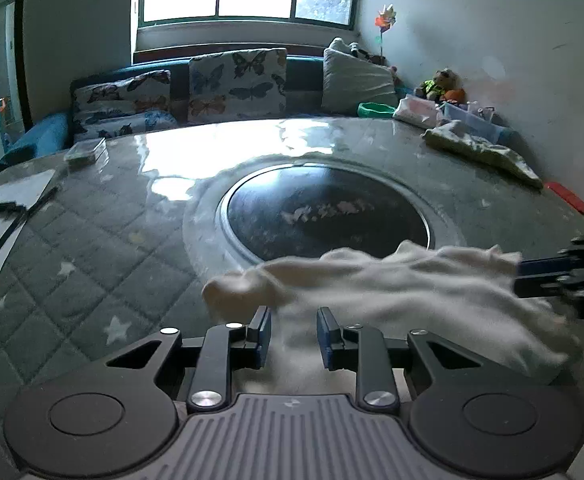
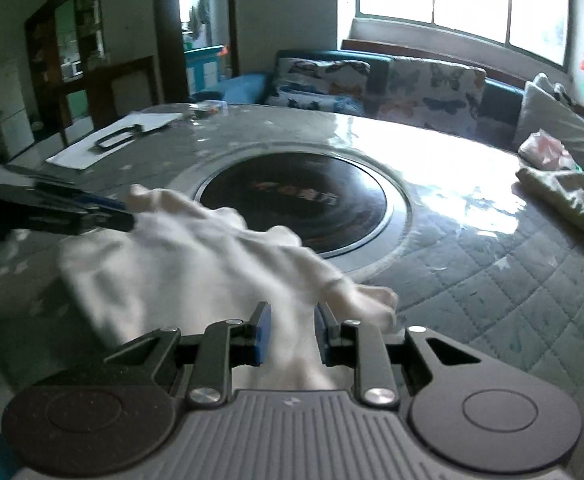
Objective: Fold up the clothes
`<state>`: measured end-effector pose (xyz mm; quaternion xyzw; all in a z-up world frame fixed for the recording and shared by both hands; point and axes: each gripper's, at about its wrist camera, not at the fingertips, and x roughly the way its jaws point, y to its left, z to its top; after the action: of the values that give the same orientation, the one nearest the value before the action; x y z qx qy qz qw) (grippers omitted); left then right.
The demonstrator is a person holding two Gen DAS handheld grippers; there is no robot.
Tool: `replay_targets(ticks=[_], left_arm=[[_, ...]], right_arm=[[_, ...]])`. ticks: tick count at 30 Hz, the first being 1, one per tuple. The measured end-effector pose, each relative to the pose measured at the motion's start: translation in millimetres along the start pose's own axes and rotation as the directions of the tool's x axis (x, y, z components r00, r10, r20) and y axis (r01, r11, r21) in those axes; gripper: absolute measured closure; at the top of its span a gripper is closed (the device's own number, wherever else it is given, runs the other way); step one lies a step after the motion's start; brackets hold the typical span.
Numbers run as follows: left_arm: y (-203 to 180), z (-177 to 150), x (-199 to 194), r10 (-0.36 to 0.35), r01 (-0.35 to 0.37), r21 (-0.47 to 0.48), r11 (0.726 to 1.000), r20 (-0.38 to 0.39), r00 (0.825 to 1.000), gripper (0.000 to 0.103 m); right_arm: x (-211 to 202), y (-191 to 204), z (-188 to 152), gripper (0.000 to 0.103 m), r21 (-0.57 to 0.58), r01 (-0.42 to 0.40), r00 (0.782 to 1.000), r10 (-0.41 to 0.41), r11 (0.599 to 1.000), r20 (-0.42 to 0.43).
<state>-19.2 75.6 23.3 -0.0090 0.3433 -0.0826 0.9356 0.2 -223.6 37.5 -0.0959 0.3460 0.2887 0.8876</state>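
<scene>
A white garment (image 1: 391,288) lies bunched on the quilted table near the front edge; it also shows in the right wrist view (image 2: 196,256). My left gripper (image 1: 293,334) has its jaws a hand's width apart with the white cloth lying between them, not pinched. My right gripper (image 2: 290,334) stands the same way over the other end of the cloth. Each gripper shows in the other's view: the right gripper (image 1: 531,276) at the cloth's right end, the left gripper (image 2: 124,212) at its left end.
A dark round inset (image 1: 327,212) sits mid-table under glass. A pale green folded cloth (image 1: 483,152) lies at the far right. A white sheet with a black frame (image 1: 0,224) lies at the left. A small box (image 1: 86,152) and a sofa with butterfly cushions (image 1: 236,84) stand behind.
</scene>
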Motion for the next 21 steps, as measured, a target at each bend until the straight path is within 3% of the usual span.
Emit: replay_targets(ticks=[7,13,21], left_arm=[[-2.5,16.1,21.8,-0.003,0.003,0.003,1.0,-0.007,1.0,0.075],[-8.6,22.6,39.5,-0.005,0.006,0.02,1.0,-0.019,1.0,0.075],[-1.1,20.8,53.7,0.001,-0.001,-0.005,1.0,-0.05,0.999,0.075]], right_arm=[[28.1,-19.2,-3.3,0.08,0.067,0.026,0.999,-0.023,0.997,-0.038],[30.4,-6.6,14.5,0.08,0.012,-0.006,1.0,0.006,1.0,0.003],[65.5,-2.6,21.6,0.08,-0.003,-0.007,1.0,0.007,1.0,-0.028]])
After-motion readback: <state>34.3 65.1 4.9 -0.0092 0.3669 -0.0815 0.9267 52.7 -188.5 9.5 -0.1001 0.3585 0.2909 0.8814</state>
